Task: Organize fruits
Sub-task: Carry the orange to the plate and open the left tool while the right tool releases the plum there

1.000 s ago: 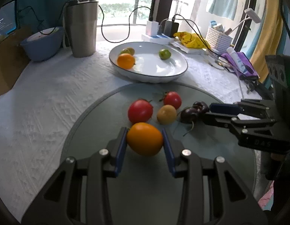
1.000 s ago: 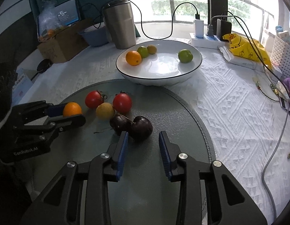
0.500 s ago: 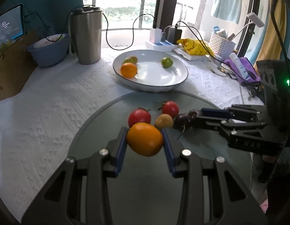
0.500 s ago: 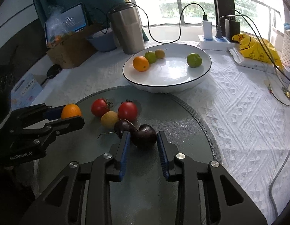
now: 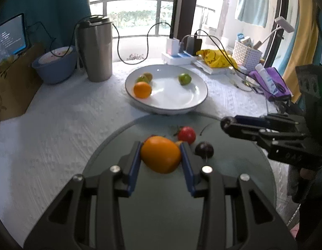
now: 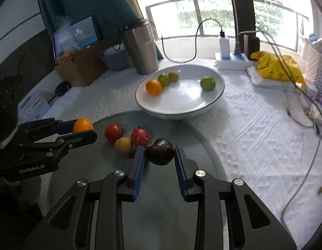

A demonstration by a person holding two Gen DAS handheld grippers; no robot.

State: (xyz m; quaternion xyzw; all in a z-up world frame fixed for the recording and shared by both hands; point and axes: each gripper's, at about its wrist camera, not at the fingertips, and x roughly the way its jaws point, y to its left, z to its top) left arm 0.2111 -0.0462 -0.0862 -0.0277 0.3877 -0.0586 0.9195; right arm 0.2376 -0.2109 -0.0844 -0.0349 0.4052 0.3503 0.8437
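My left gripper (image 5: 161,156) is shut on an orange (image 5: 160,154) and holds it above the round grey mat (image 5: 233,179); it also shows in the right wrist view (image 6: 82,125). My right gripper (image 6: 159,156) is shut on a dark cherry (image 6: 159,151) with a stem, lifted off the mat. A second dark cherry (image 5: 204,149), two red tomatoes (image 6: 113,132) (image 6: 140,136) and a small yellow fruit (image 6: 123,144) lie on the mat. The white plate (image 6: 213,102) beyond holds an orange (image 6: 153,87), two green fruits (image 6: 207,83) and a brownish fruit (image 6: 173,76).
A steel tumbler (image 5: 95,49) and a blue bowl (image 5: 55,63) stand at the back left. A power strip with cables (image 5: 177,56), a yellow bag (image 5: 215,57), a white basket (image 5: 246,55) and purple items (image 5: 271,83) crowd the back right. A cardboard box (image 6: 81,66) stands left.
Both grippers have risen. The left lifted the orange off the mat. The right closed on one dark cherry and lifted it, leaving the other cherry on the mat.
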